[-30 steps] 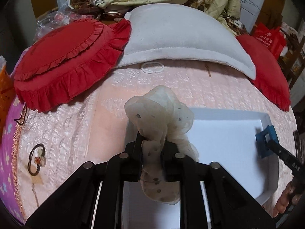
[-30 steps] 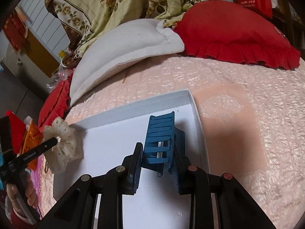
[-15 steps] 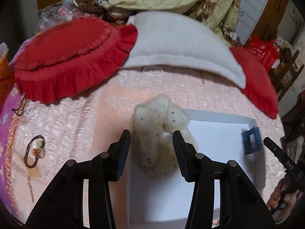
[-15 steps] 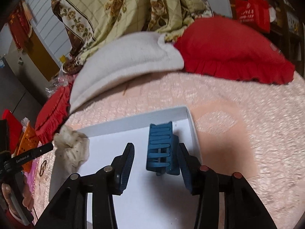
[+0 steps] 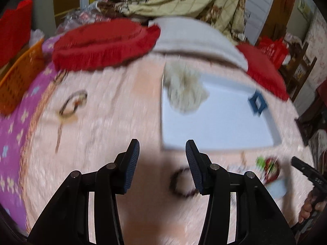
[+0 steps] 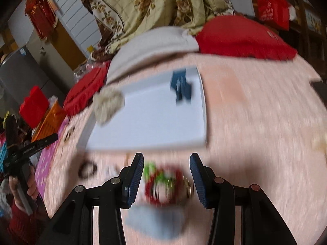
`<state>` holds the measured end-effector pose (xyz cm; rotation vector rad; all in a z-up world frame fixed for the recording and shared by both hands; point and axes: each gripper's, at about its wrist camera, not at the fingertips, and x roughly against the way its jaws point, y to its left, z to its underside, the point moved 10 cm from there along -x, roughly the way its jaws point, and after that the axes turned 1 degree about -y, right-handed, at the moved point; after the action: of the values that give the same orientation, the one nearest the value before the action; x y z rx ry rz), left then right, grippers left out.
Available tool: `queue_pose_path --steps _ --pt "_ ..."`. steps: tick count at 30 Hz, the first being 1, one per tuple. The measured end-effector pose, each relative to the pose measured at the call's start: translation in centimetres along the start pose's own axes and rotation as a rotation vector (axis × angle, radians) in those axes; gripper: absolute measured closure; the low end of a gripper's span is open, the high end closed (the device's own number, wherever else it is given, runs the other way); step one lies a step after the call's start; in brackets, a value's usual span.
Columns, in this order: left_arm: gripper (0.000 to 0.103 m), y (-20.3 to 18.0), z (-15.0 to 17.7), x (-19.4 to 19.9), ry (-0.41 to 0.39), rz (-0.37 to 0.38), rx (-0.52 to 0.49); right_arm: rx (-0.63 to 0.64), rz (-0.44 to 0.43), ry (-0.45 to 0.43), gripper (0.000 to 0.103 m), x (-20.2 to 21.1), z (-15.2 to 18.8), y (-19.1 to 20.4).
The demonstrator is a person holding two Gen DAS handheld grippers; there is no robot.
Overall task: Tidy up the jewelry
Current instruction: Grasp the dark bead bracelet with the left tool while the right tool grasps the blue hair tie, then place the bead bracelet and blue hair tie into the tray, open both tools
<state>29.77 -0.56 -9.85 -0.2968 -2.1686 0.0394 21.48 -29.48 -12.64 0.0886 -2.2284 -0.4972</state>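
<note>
The left gripper [image 5: 162, 163] gapes, nothing between its fingers — a dark bead ring [image 5: 181, 182] lies on the pink bedspread [image 5: 122, 122] just beneath. The right gripper [image 6: 166, 178] is likewise released, framing a red-and-green ring [image 6: 163, 183] (blurred) without touching it. Farther out, the white tray [image 6: 204, 110] holds a cream scrunchie [image 5: 184, 90] at its left edge and a blue clip [image 6: 180, 86] at its right.

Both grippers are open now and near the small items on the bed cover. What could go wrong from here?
1. The cream scrunchie lies over the white tray's edge; a nudge might tip it out.
2. The right gripper frames the red bracelet, which lies partly on a blue item; closing may catch both.
3. The dark bracelet is partly hidden behind the left gripper; the grasp may miss.
</note>
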Motion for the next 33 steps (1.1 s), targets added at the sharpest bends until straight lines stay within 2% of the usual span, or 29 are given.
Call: queue_pose_path --steps 4,8,14,18,21,24,26,27,29,33 --pt "0.056 -0.4 3.0 -1.7 0.06 0.005 0.001 -0.04 -0.027 0.0 0.058 0.5 2.7 0.1" --pt "0.056 -1.2 3.6 -3.4 0.073 0.003 -0.016 -0.049 -0.055 0.006 0.058 0.2 3.7 1.2" --pt "0.056 -1.3 4.5 -6.0 0.121 0.009 -0.005 -0.006 0.006 -0.011 0.058 -0.6 4.3 1.5" --pt "0.056 -1.7 4.7 -5.9 0.089 -0.01 -0.047 -0.033 0.019 -0.019 0.058 -0.8 4.6 0.8" --pt "0.049 -2.1 4.9 -5.9 0.066 -0.024 -0.083 -0.064 0.019 -0.014 0.058 -1.1 5.1 0.2" --pt "0.048 -2.6 5.3 -6.0 0.042 -0.074 -0.125 -0.087 0.007 -0.014 0.058 -1.2 5.7 0.2" --pt "0.069 -3.1 5.5 -5.8 0.054 -0.059 -0.123 -0.102 -0.004 -0.019 0.058 -1.0 5.9 0.3" --pt "0.095 -3.3 5.5 -5.7 0.066 -0.052 -0.123 -0.11 -0.01 -0.019 0.06 -0.9 6.0 0.4" --pt "0.094 -3.5 5.7 -5.4 0.099 -0.022 -0.094 -0.12 -0.016 -0.017 0.07 -0.6 6.2 0.5" --pt "0.094 -3.7 5.5 -3.1 0.067 -0.006 -0.067 -0.11 -0.035 -0.028 0.077 0.6 6.4 1.1"
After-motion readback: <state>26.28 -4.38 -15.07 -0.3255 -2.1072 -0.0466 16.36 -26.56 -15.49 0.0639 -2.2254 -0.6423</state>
